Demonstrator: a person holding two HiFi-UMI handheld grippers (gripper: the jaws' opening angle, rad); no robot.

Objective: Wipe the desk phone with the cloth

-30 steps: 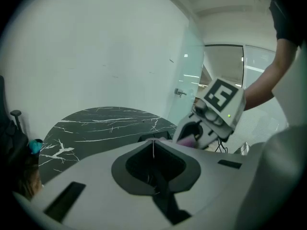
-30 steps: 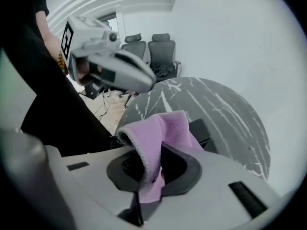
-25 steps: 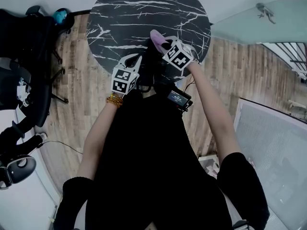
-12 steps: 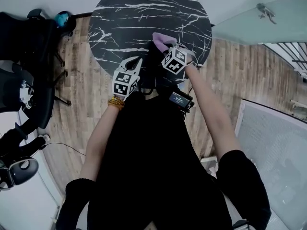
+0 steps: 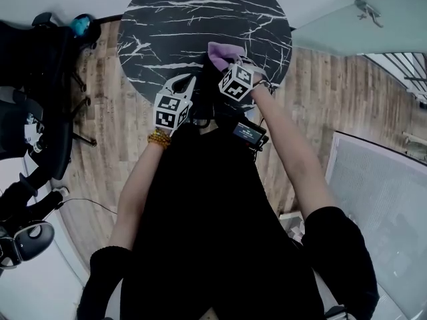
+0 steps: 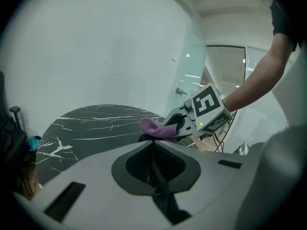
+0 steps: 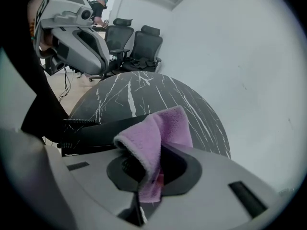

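Note:
My right gripper (image 5: 225, 64) is shut on a purple cloth (image 5: 217, 51) at the near edge of the round black marble table (image 5: 200, 19). In the right gripper view the cloth (image 7: 158, 133) bulges out of the jaws, just above the black phone handset (image 7: 98, 131) with its coiled cord (image 7: 72, 123). The dark phone (image 5: 208, 91) lies between the two grippers and blends into the person's black clothing. My left gripper (image 5: 191, 81) sits left of the phone. Its jaws meet (image 6: 153, 145) with nothing seen between them. From there the right gripper (image 6: 175, 126) and cloth (image 6: 156, 127) show just ahead.
A small black device with a lit screen (image 5: 248, 133) and cables hangs near the person's waist. Black office chairs (image 5: 40, 59) stand on the wooden floor at the left, and others (image 7: 139, 47) behind the table. A glass partition (image 5: 360, 25) stands to the right.
My right gripper has shifted a little to the left with the cloth, over the phone. The left gripper has barely moved.

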